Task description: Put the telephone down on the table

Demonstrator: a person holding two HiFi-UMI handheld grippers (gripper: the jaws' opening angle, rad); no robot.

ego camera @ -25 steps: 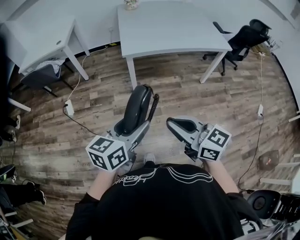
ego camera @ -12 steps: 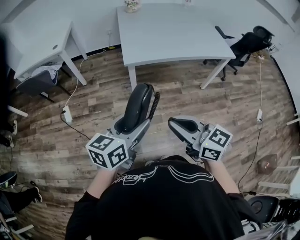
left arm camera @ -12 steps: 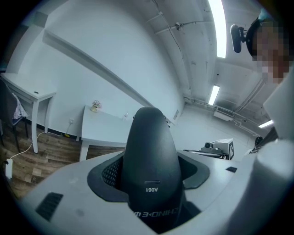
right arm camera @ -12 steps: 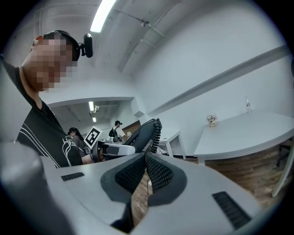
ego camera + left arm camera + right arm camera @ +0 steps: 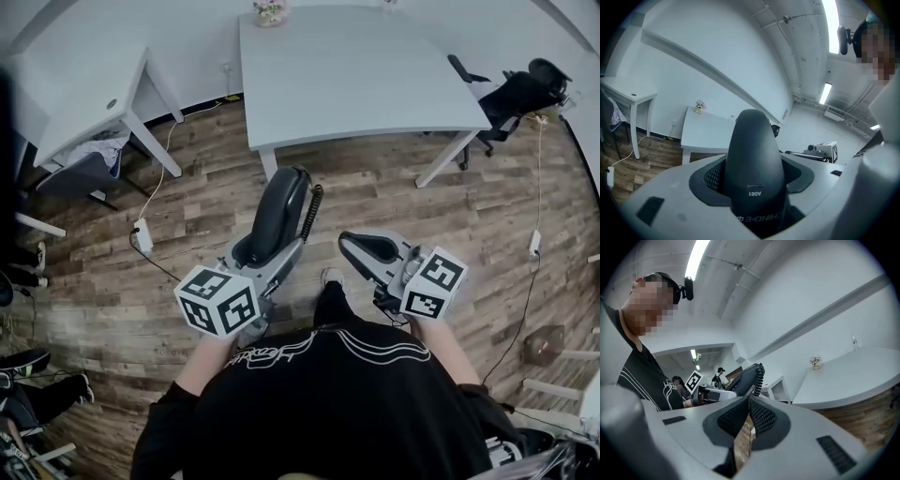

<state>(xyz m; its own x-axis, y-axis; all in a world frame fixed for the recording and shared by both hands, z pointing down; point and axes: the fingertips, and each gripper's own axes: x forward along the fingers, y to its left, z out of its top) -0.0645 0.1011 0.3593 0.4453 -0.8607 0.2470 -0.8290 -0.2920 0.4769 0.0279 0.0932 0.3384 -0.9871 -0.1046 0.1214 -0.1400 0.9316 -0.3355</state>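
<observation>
The telephone is a dark handset [image 5: 277,211] with a coiled cord [image 5: 312,211], and it stands up out of my left gripper [image 5: 259,251]. That gripper is shut on the handset's lower end, over the wooden floor. In the left gripper view the handset [image 5: 753,159] fills the gap between the grey pads. My right gripper [image 5: 356,247] is level with it on the right, shut and holding nothing; its pads [image 5: 761,417] meet in the right gripper view, where the handset [image 5: 746,377] shows beyond them. The white table [image 5: 356,66] stands ahead, its near edge a short way past the handset's tip.
A small flower pot [image 5: 270,11] sits at the table's far left edge. A second white table [image 5: 84,84] stands to the left, with a power strip [image 5: 142,234] and cable on the floor. A black office chair [image 5: 525,89] is at the far right. My shoe [image 5: 330,277] shows below.
The table and floor have slid down and right in the head view, so the table is nearer. Both grippers keep their pose, the handset still gripped in the left one.
</observation>
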